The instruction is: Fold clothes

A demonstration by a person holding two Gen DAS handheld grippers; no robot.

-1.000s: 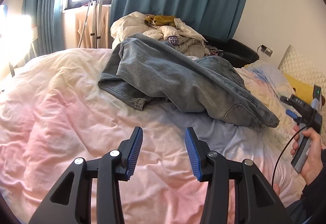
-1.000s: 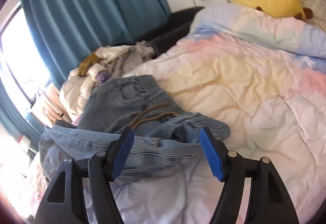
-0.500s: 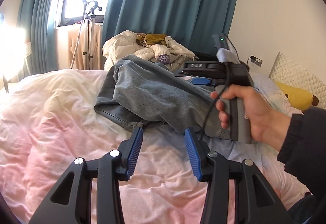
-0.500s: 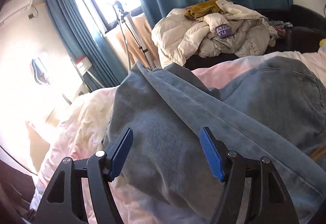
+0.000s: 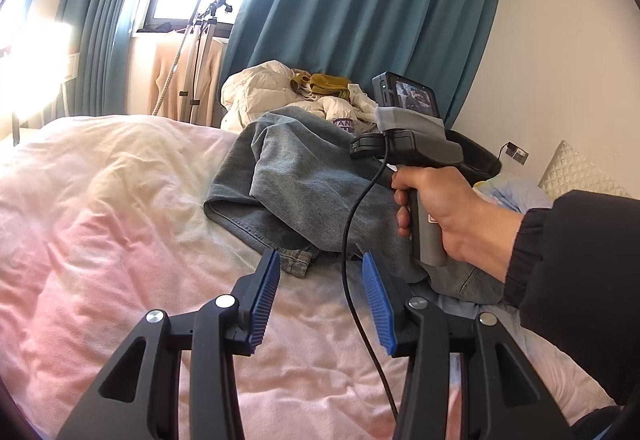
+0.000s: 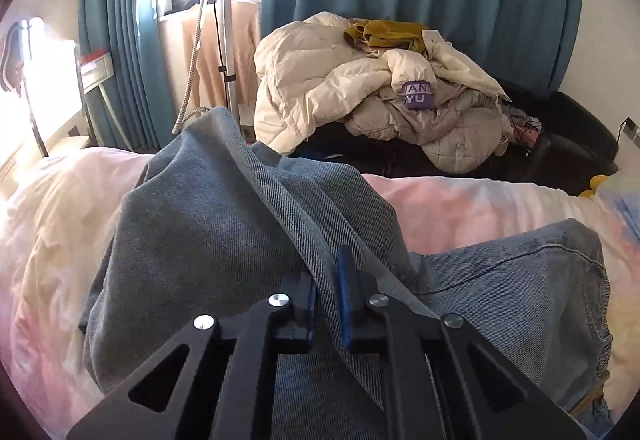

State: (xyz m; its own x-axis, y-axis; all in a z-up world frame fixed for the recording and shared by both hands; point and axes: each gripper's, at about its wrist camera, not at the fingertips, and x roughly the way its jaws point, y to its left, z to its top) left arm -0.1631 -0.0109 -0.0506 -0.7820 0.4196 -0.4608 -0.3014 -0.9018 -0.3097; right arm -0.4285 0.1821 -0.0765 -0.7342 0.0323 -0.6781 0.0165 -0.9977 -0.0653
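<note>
A pair of blue-grey jeans [image 5: 304, 184] lies crumpled on the pink and cream duvet [image 5: 120, 208]. In the right wrist view my right gripper [image 6: 327, 272] is shut on a raised fold of the jeans [image 6: 224, 216], the denim pinched between its blue pads. The left wrist view shows that gripper's grey handle [image 5: 424, 176] held by a hand over the jeans, its fingertips hidden behind the handle. My left gripper [image 5: 320, 272] stands open just short of the jeans' near hem, with only a black cable crossing between its fingers.
A heap of cream jackets and a mustard garment [image 6: 384, 96] lies on a dark sofa beyond the bed. A clothes steamer stand [image 6: 220, 12] rises by the window with teal curtains. A quilted pillow [image 5: 576, 176] and yellow plush sit at the far right.
My right gripper swung left across the bed to the jeans and shut on a fold of them. My left gripper crept toward the jeans' hem, still open.
</note>
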